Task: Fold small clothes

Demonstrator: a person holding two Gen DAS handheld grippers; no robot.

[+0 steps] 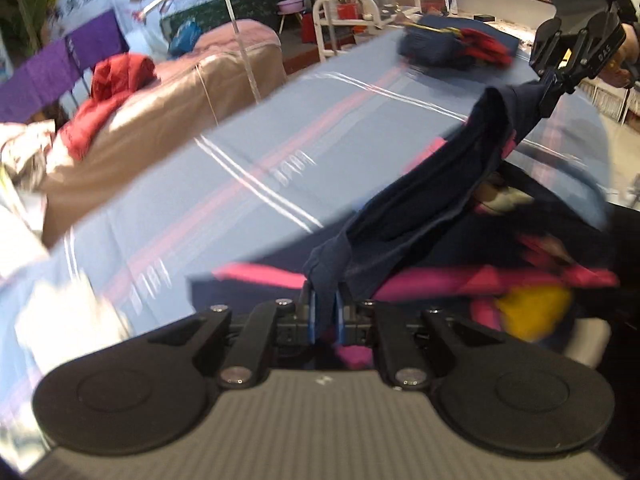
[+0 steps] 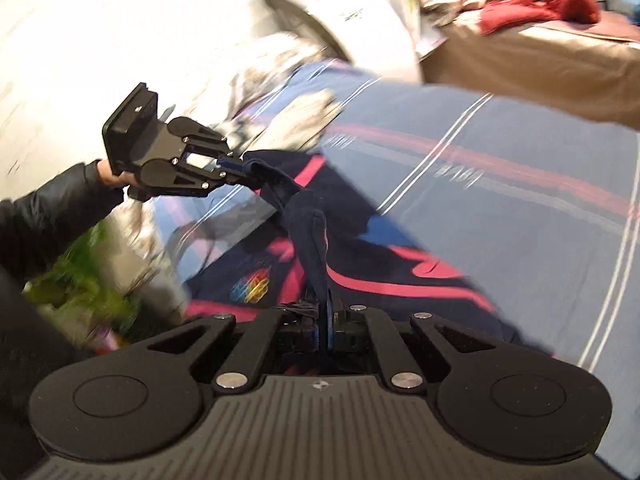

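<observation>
The small navy garment (image 1: pixel 436 204) hangs stretched between the two grippers above the blue striped bedspread (image 1: pixel 248 152), its long axis running from one pair of jaws to the other. The left gripper (image 1: pixel 325 312) and right gripper (image 2: pixel 323 316) each have jaws closed tight on one end. Neither hand is nearer.

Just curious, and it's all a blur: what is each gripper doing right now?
Left gripper: closed on one end of the navy garment.
Right gripper: closed on the other end of that garment.
</observation>
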